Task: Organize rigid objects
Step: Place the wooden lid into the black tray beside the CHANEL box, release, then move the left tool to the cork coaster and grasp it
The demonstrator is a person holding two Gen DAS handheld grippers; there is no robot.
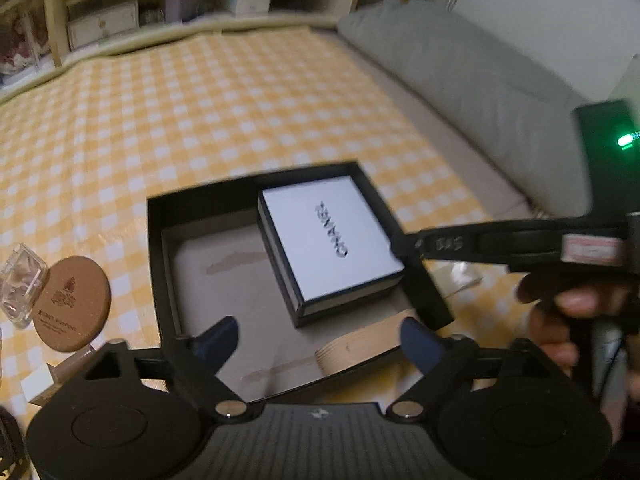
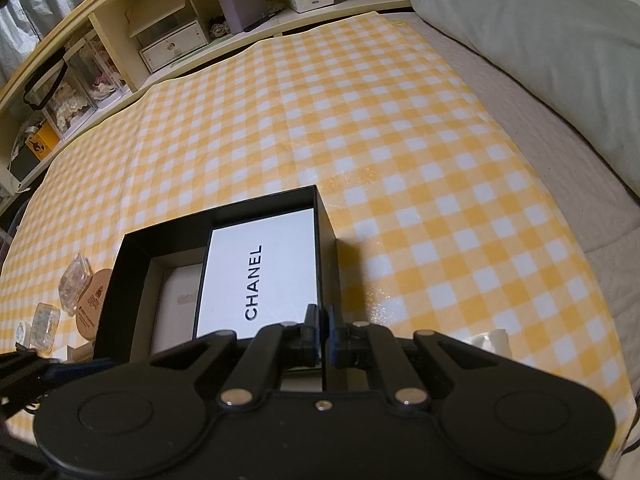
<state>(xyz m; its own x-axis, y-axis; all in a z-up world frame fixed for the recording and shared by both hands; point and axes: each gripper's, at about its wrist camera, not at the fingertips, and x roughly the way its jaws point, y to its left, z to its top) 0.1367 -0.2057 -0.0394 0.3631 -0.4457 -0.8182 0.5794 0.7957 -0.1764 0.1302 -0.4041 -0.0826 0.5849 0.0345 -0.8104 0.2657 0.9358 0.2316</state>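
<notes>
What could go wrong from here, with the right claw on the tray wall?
1. The right claw is shut on the thin right wall of the open black cardboard tray; a one-sided pull may tilt it and slide the white-lidded CHANEL box inside.
2. The open left claw hovers over the tray's near edge, close to the right one, so they might collide.
3. The round cork coaster and clear plastic case beside the tray's left wall could get knocked.

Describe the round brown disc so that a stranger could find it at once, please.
On the yellow checked cloth stands a big open black box. Just outside its left wall, the cork disc leans against a clear plastic case. It is the only round, brown thing there, with a dark printed mark on its face.
</notes>
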